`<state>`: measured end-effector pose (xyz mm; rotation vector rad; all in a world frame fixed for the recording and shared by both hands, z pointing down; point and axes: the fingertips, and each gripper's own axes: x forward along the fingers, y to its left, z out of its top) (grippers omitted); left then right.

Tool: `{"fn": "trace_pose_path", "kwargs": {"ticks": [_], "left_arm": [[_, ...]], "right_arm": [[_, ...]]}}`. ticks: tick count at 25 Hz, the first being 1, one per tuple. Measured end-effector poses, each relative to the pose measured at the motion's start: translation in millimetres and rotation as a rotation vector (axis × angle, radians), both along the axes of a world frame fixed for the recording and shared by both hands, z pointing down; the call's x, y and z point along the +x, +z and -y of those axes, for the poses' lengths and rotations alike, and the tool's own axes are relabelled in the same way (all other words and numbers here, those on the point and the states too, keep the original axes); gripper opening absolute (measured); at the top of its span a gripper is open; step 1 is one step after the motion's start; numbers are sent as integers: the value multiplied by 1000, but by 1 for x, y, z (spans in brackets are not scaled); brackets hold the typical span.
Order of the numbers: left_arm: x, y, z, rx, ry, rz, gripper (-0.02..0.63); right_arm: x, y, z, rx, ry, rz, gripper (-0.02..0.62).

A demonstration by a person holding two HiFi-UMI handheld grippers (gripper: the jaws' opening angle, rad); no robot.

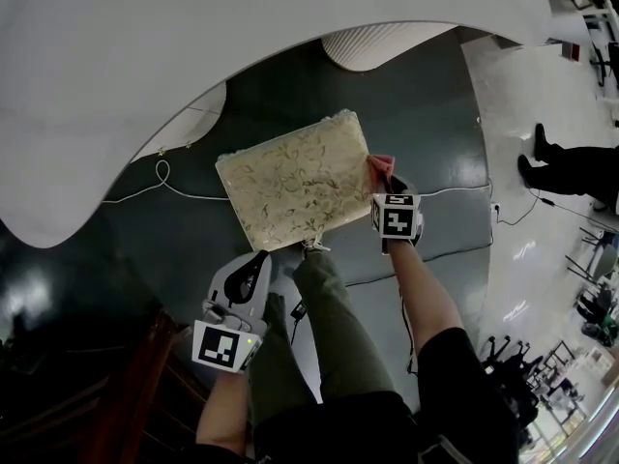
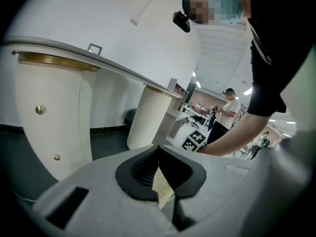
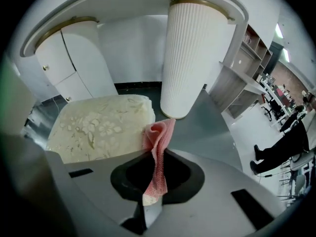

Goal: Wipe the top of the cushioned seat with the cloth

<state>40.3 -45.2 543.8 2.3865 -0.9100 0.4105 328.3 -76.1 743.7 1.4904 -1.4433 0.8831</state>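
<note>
The cushioned seat (image 1: 295,180) is a cream square pad with a leafy pattern, lying on the dark floor. My right gripper (image 1: 387,177) sits at its right edge, shut on a pink cloth (image 1: 380,167). In the right gripper view the cloth (image 3: 159,137) stands up out of the shut jaws of the right gripper (image 3: 157,157), with the seat (image 3: 98,127) just beyond to the left. My left gripper (image 1: 256,262) hangs near the seat's front left corner, apart from it. The left gripper (image 2: 159,169) has its jaws closed together, and only a cream sliver shows between the pads.
A white curved counter (image 1: 193,46) overhangs the seat's far side, and a ribbed white column (image 3: 192,53) stands behind it. Cabinet doors (image 3: 74,58) are at the left. A cable (image 1: 164,187) runs over the floor. My trouser leg (image 1: 334,327) reaches the seat's front; a person (image 1: 571,167) stands far right.
</note>
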Motion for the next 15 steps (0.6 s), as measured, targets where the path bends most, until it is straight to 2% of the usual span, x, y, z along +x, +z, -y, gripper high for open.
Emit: {"fn": "trace_pose_path", "kwargs": {"ticks": [4,8,11,15], "left_arm": [[9,0,3,6,20,1,17],[8,-1,-1,14,33,1,17],[-1,-3,-7,12,36,10,17],[-22,-7,-17,31,20,12,17]], "right_arm": [[17,-2,-5,5,31,-14,26],[13,-11,-8,44,57,4,26],[-6,-28,-6,101,47,35,26],[-55,-42,-15,141,18,108,26]]}}
